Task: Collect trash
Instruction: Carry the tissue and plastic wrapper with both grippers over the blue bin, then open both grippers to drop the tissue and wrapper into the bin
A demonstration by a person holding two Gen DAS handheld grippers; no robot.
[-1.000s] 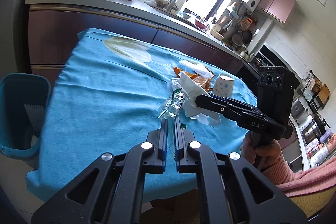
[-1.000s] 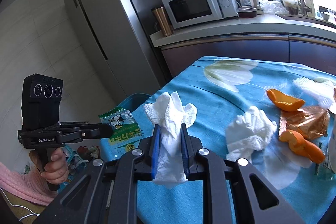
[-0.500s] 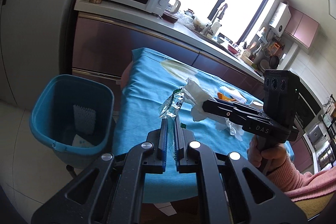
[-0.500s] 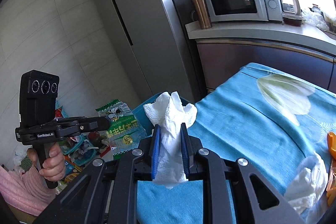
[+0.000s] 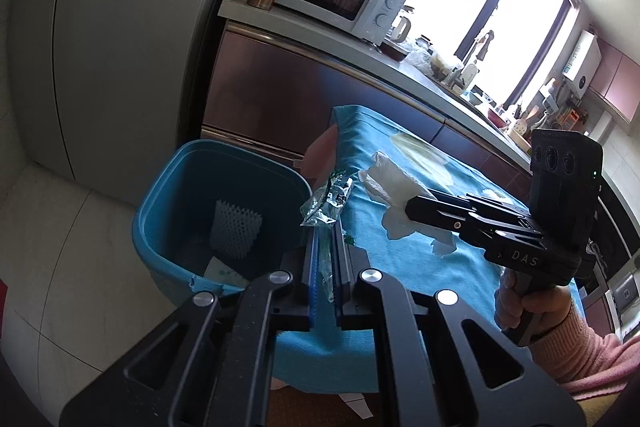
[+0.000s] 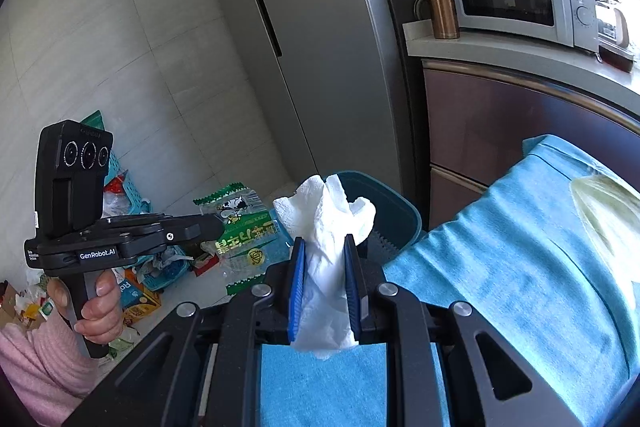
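Left gripper [image 5: 326, 227] pinches a green snack wrapper [image 5: 328, 201] beside the blue bin [image 5: 176, 187]. Right gripper [image 6: 324, 247] clamps a white tissue [image 6: 326, 211], seemingly near the bin's rim.

A: In the right wrist view, the tissue [image 6: 326, 227] and the right gripper [image 6: 323, 245] are covering most of the bin [image 6: 394, 209]; only its rim is showing.

B: And the left gripper [image 5: 325, 233] is hiding the wrapper's [image 5: 327, 202] lower end, while the picture's edge is cutting off the sleeve [image 5: 576, 351].

A: The print on the wrapper is blurring too much to read there.
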